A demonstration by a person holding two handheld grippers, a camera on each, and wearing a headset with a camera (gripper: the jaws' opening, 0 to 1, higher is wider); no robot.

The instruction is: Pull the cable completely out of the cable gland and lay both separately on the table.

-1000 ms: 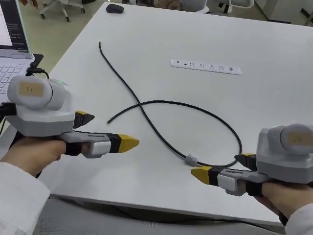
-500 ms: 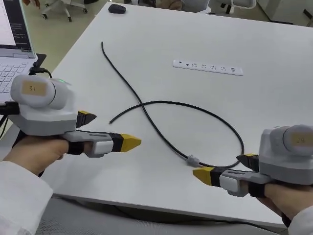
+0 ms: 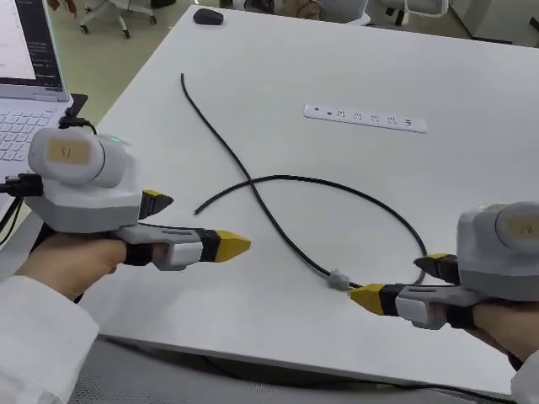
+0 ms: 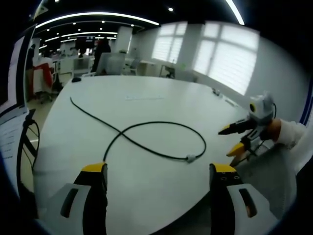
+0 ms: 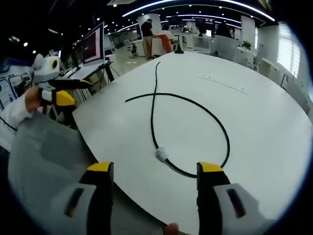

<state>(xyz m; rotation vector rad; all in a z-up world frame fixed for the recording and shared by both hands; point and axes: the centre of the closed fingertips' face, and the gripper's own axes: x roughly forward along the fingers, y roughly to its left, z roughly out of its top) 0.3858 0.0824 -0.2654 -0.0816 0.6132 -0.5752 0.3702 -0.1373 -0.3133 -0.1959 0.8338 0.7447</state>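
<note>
A long black cable (image 3: 253, 181) lies in a crossed loop on the white table (image 3: 472, 185). A small grey cable gland (image 3: 338, 279) is threaded on it near the front edge. My right gripper (image 3: 396, 279) hovers open just right of the gland, one yellow tip close beside it and not touching. In the right gripper view the gland (image 5: 161, 154) sits ahead between the open jaws of my right gripper (image 5: 155, 167). My left gripper (image 3: 200, 224) is held open over the table's front left, apart from the cable. From the left gripper (image 4: 157, 169) the gland (image 4: 190, 157) is well ahead.
A white power strip (image 3: 365, 118) lies at the back of the table and a dark mouse (image 3: 208, 16) at the far edge. An open laptop (image 3: 25, 76) sits to the left. The table's front edge runs just under both grippers.
The head camera has shifted a little. The right gripper has eased slightly to the right relative to the gland. Cable and gland lie as before.
</note>
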